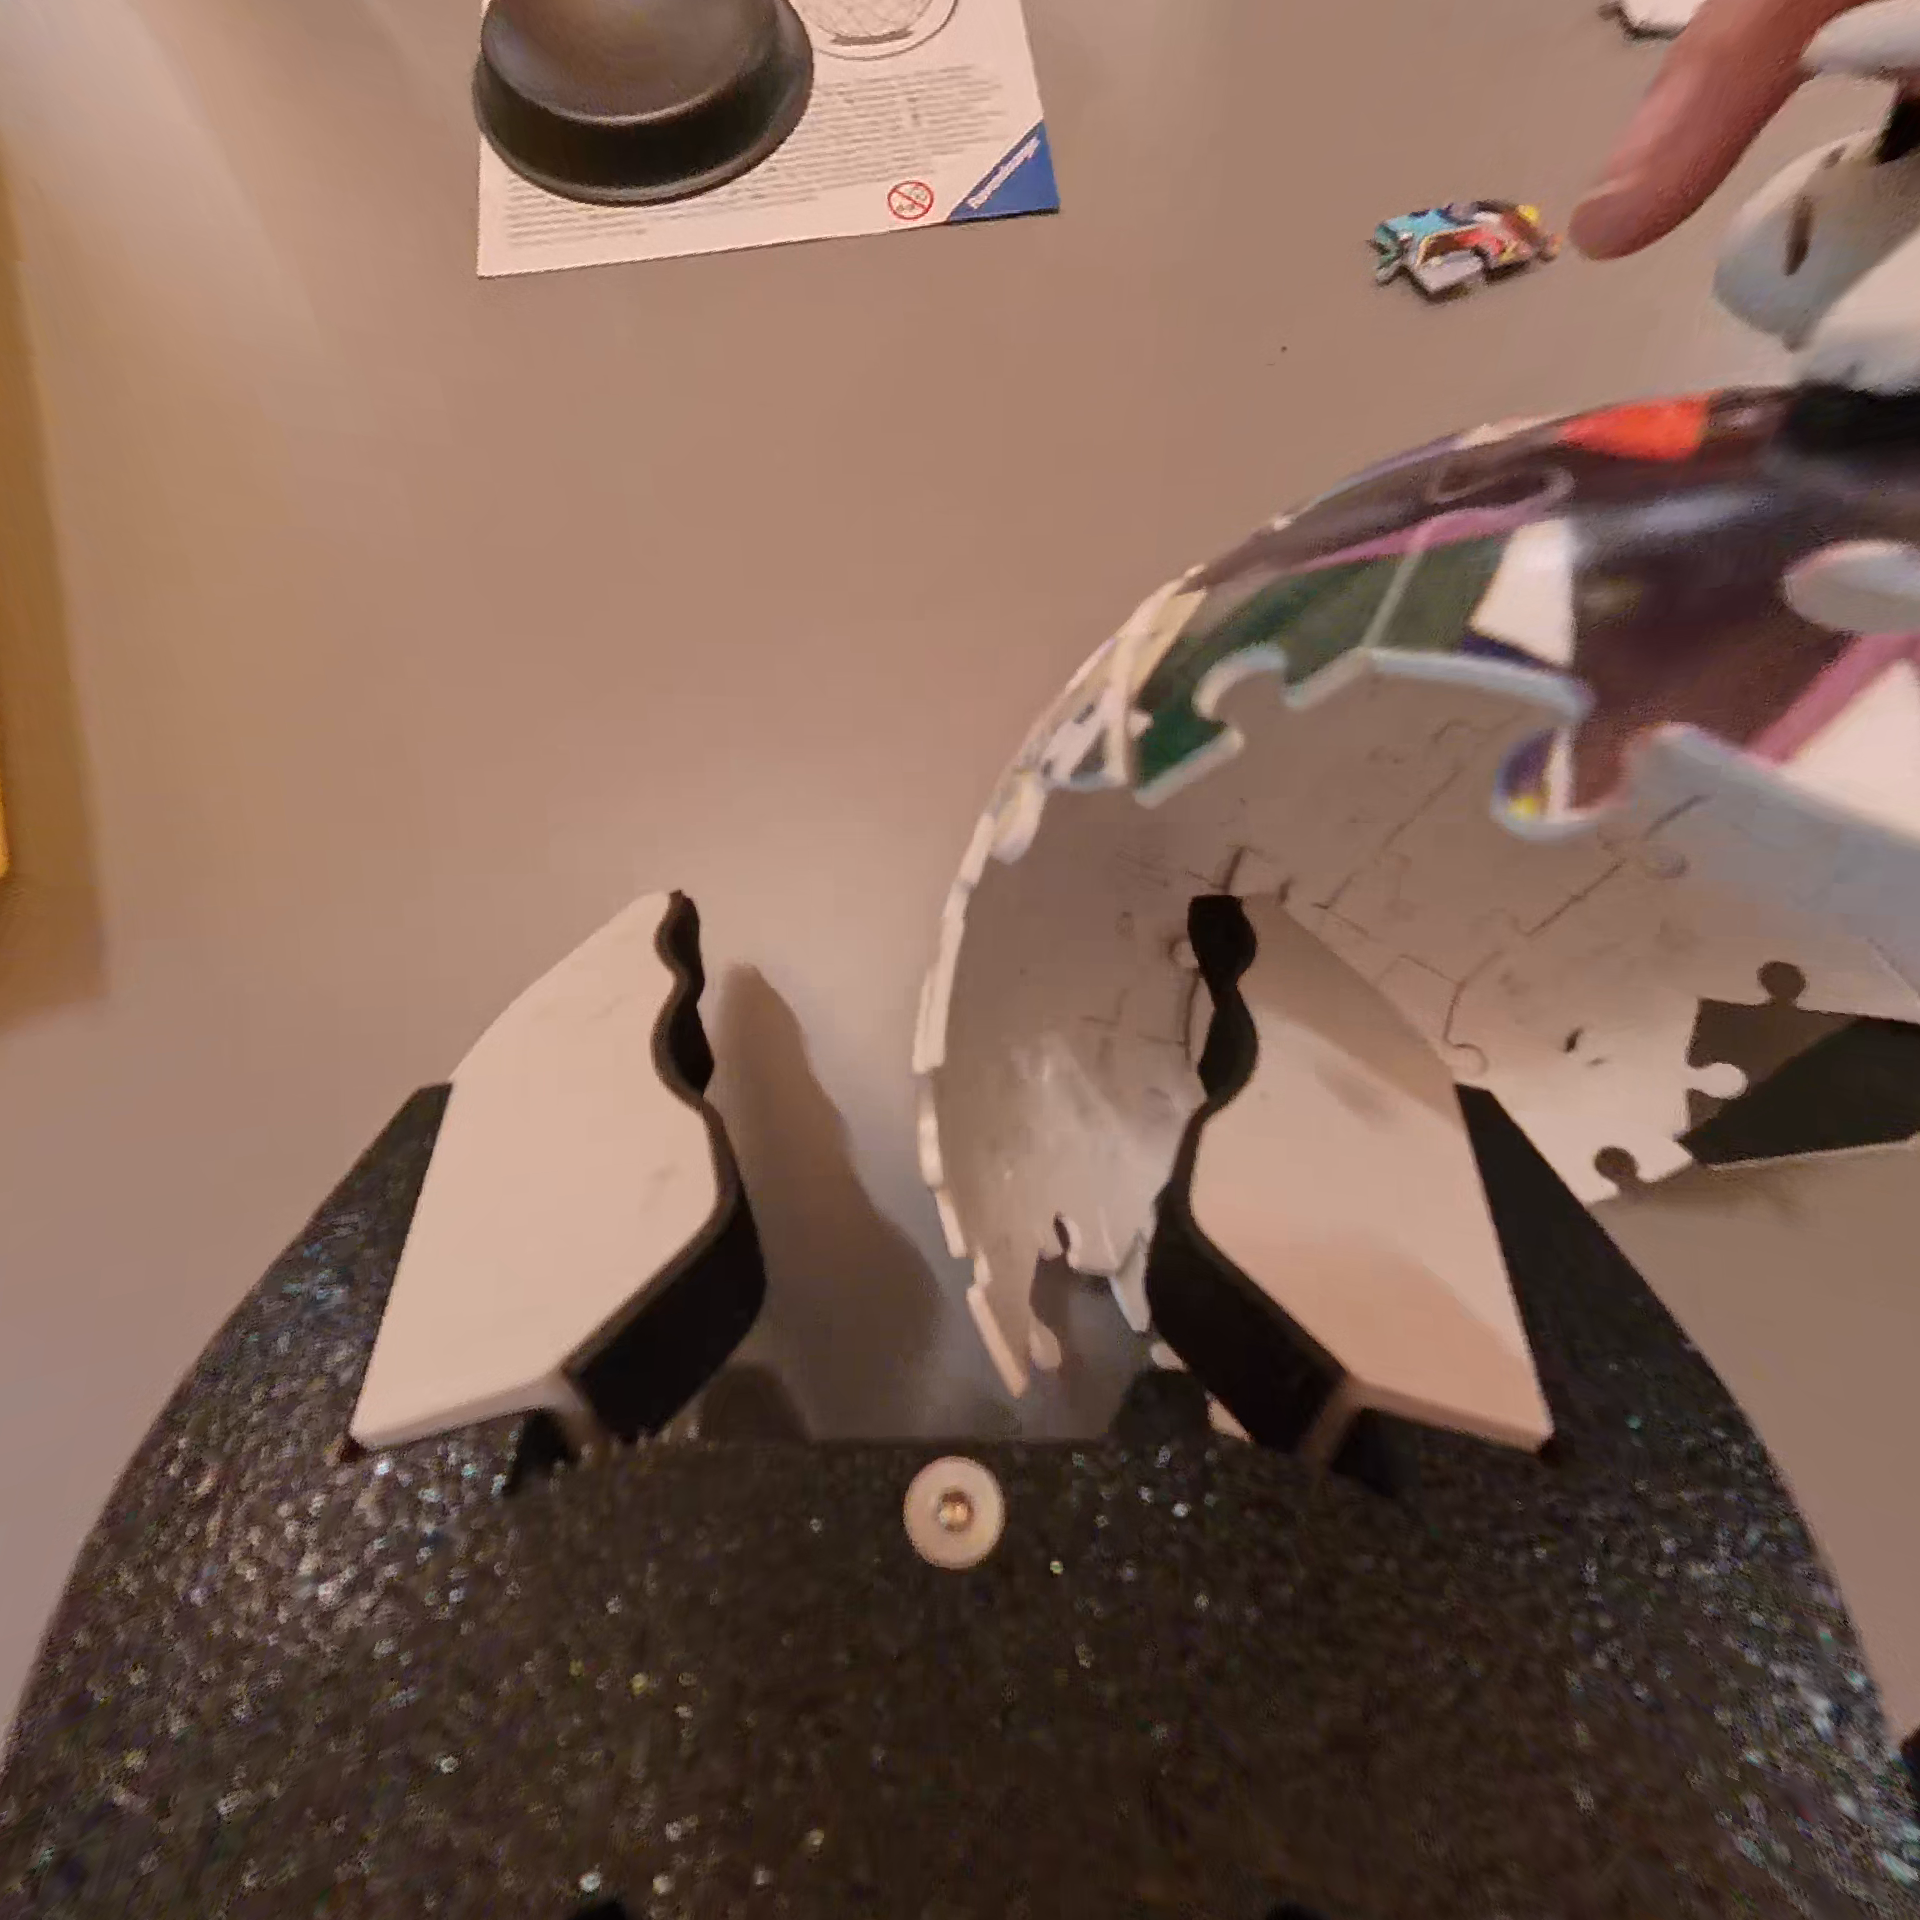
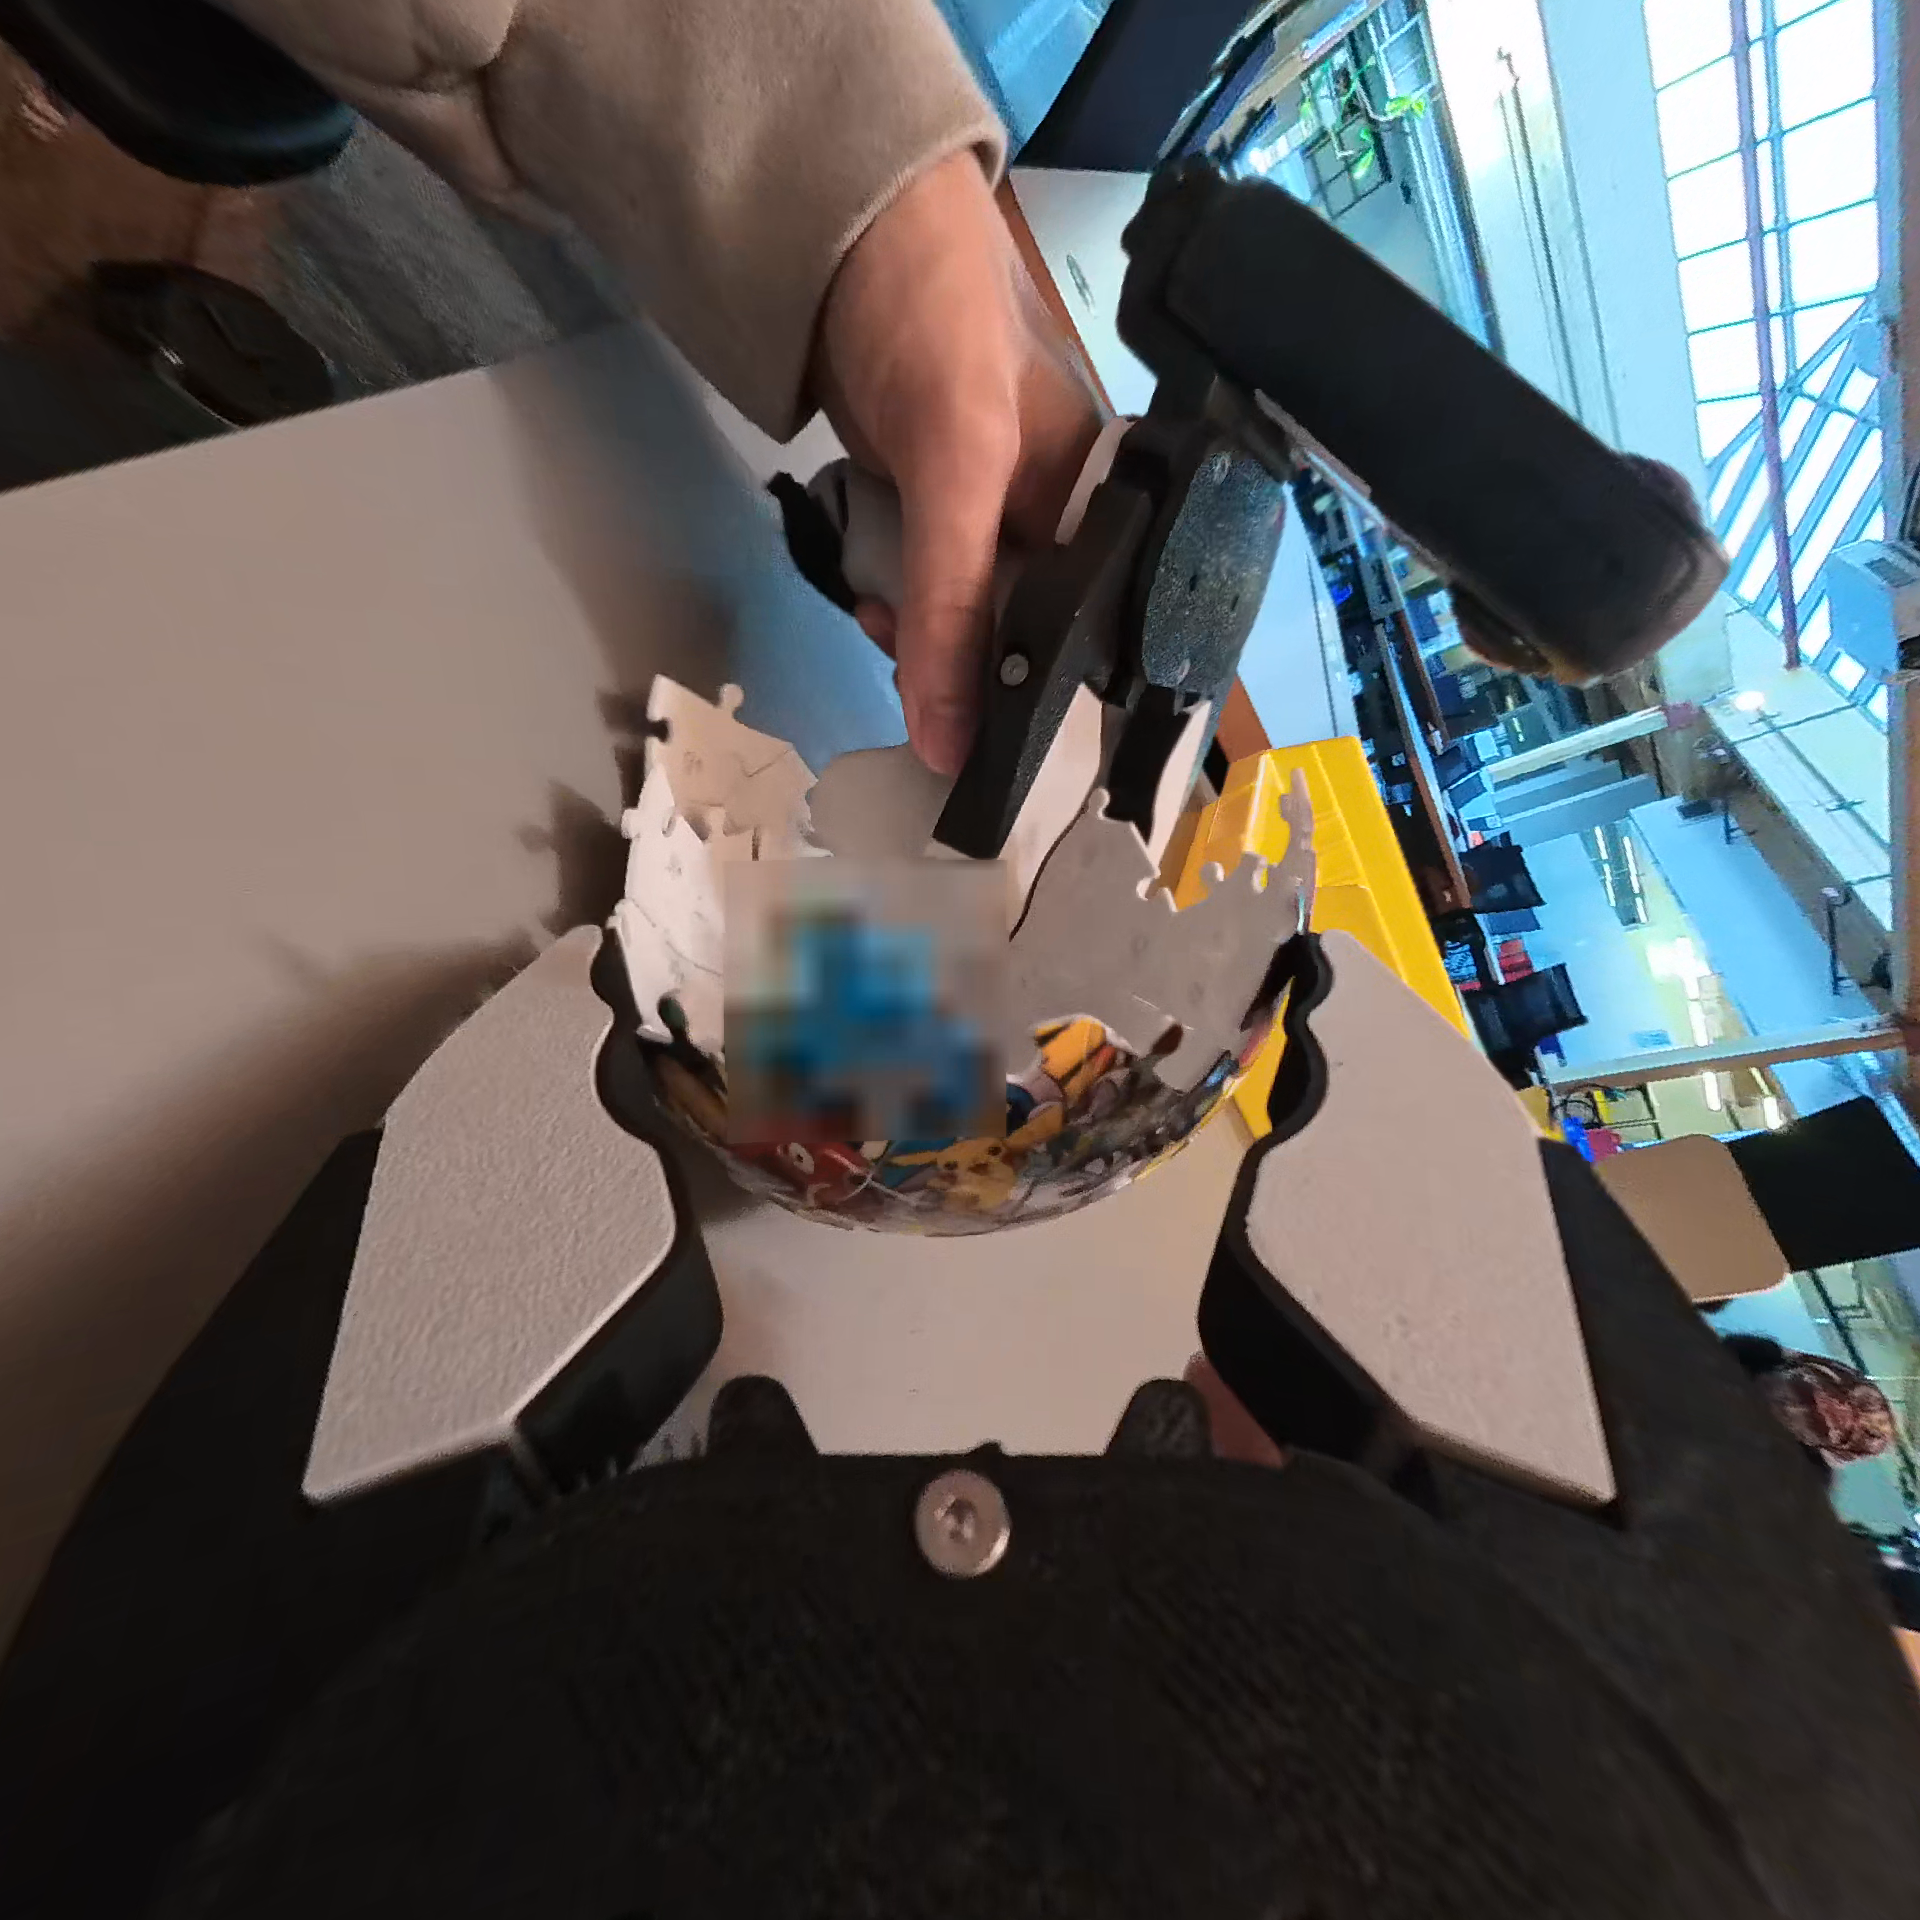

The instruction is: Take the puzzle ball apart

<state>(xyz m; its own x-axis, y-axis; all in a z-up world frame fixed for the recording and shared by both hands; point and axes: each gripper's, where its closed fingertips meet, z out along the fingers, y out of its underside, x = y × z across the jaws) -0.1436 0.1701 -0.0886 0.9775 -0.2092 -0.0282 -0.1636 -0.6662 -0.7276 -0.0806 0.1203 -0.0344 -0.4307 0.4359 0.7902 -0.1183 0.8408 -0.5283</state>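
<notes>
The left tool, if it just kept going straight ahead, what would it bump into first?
Probably the puzzle ball shell: the left tool is open, one finger already inside the rim. Depth is unclear.

The broken puzzle ball (image 1: 1403, 883) sits on the desk (image 1: 520, 623), to the right in the left wrist view. Far left, a round stand (image 1: 639, 99) rests on a leaflet (image 1: 769, 177). Far right lies a loose piece (image 1: 1460, 244).

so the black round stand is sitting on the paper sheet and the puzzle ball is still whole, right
Not quite. The black round stand does sit on the paper sheet, but the puzzle ball is not whole: the left wrist view shows an open shell with a jagged edge and white inside, and loose pieces lie on the table.
</notes>
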